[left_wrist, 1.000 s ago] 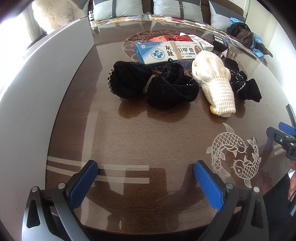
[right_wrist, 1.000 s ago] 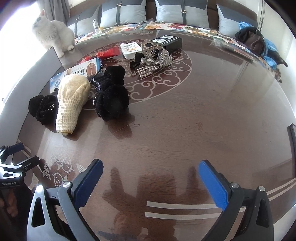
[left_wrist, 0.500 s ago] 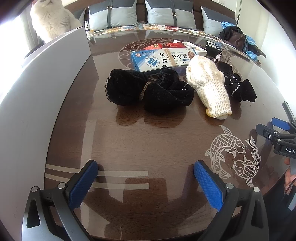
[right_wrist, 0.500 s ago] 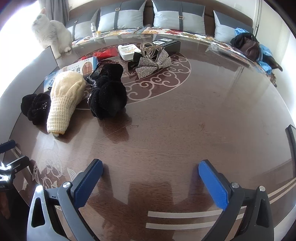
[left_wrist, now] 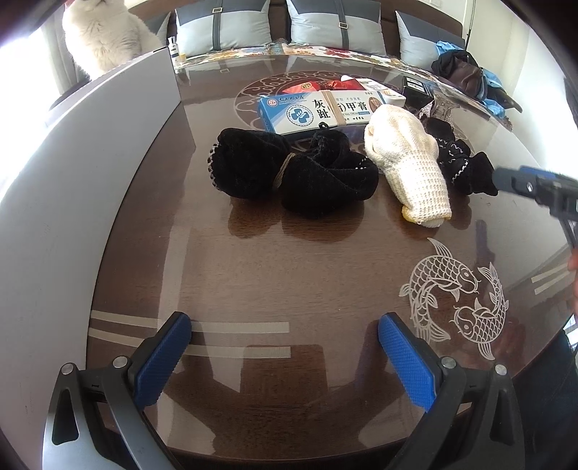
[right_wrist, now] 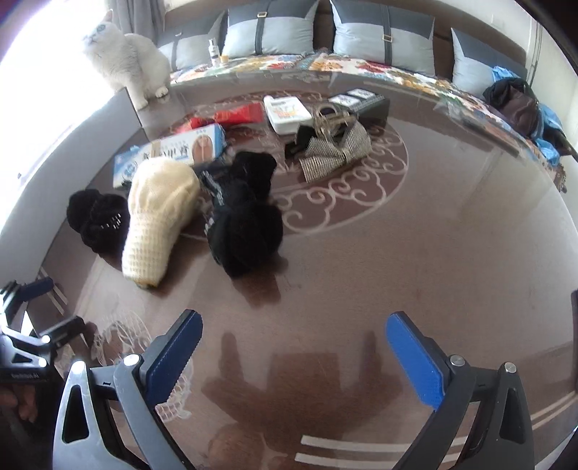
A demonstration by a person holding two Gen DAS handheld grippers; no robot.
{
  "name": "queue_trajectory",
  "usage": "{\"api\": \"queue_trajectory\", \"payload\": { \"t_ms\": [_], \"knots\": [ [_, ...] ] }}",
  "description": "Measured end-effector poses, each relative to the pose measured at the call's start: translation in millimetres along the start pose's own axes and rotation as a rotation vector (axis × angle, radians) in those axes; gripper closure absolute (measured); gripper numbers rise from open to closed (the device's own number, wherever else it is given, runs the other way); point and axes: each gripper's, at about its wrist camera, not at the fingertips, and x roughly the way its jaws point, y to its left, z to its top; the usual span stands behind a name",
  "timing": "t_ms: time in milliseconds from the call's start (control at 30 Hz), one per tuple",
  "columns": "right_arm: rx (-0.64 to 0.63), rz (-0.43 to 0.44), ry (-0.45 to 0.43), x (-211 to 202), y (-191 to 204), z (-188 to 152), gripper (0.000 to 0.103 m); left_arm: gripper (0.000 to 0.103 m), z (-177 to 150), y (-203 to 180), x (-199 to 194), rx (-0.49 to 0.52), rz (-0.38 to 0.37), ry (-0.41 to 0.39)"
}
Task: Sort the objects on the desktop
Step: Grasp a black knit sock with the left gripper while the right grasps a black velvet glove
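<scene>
Left gripper point(left_wrist: 283, 356), right gripper point(right_wrist: 294, 352): grey frames, blue ribbed pads, silver screws.

Right wrist view motion-blurred throughout: print on blue-white box point(right_wrist: 169, 152) unreadable, clasp on sequined bow point(right_wrist: 334, 144) indistinct. Cream knit glove point(right_wrist: 159, 220) covers lower part of that box and edge of black bundle point(right_wrist: 95, 218). In left wrist view, right gripper point(left_wrist: 538, 189) smeared, cut by right frame edge, jaw gap not visible. White cat point(left_wrist: 104, 34) cropped at top edge. Red packets point(left_wrist: 318, 86) half hidden behind box.
</scene>
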Motion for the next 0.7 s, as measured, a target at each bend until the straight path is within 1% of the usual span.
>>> {"api": "queue_trajectory", "payload": {
  "t_ms": [67,100,133,167,200,233,267,300,333,433,500,533,633,700],
  "knots": [
    [-0.036,0.021,-0.013,5.1,14.1,28.8,0.001,0.0,0.7,0.4,-0.2,0.013,-0.008,0.017],
    [-0.046,0.036,-0.007,11.7,18.5,41.0,0.005,0.0,1.4,1.1,-0.3,0.02,-0.011,0.031],
    [-0.052,0.039,0.014,21.3,22.5,50.8,0.018,0.0,1.7,2.7,-0.7,0.018,-0.013,0.047],
    [-0.055,0.039,0.045,32.0,24.8,58.0,0.025,0.0,1.2,6.0,-2.1,0.002,-0.023,0.056],
    [-0.05,0.045,0.08,41.4,26.0,60.9,0.038,0.0,0.8,11.3,-4.8,-0.028,-0.044,0.056],
    [-0.041,0.052,0.11,49.4,25.0,61.7,0.045,0.0,0.4,17.7,-8.7,-0.066,-0.07,0.045],
    [-0.034,0.058,0.131,55.0,23.0,59.5,0.047,0.0,0.1,24.1,-12.8,-0.107,-0.09,0.031],
    [-0.031,0.066,0.145,56.9,22.0,53.7,0.056,0.0,0.8,30.3,-15.8,-0.15,-0.105,0.021],
    [-0.028,0.08,0.156,57.5,21.1,47.5,0.07,0.0,3.1,36.0,-17.0,-0.193,-0.118,0.017],
    [-0.043,0.069,0.131,42.9,18.9,24.3,0.07,0.0,18.2,45.2,-13.3,-0.294,-0.146,0.028],
    [-0.064,0.058,0.119,31.6,19.7,9.0,0.07,0.0,34.3,47.3,-9.8,-0.354,-0.135,0.028],
    [-0.066,0.056,0.114,26.4,19.1,1.6,0.07,0.0,43.5,48.2,-8.8,-0.387,-0.125,0.014],
    [-0.052,0.062,0.1,14.3,15.1,-15.2,0.07,0.0,72.7,49.5,-1.9,-0.486,-0.068,-0.026],
    [-0.044,0.062,0.092,10.3,13.1,-21.5,0.07,0.0,90.0,47.2,12.8,-0.53,-0.011,-0.005]
  ]
}}
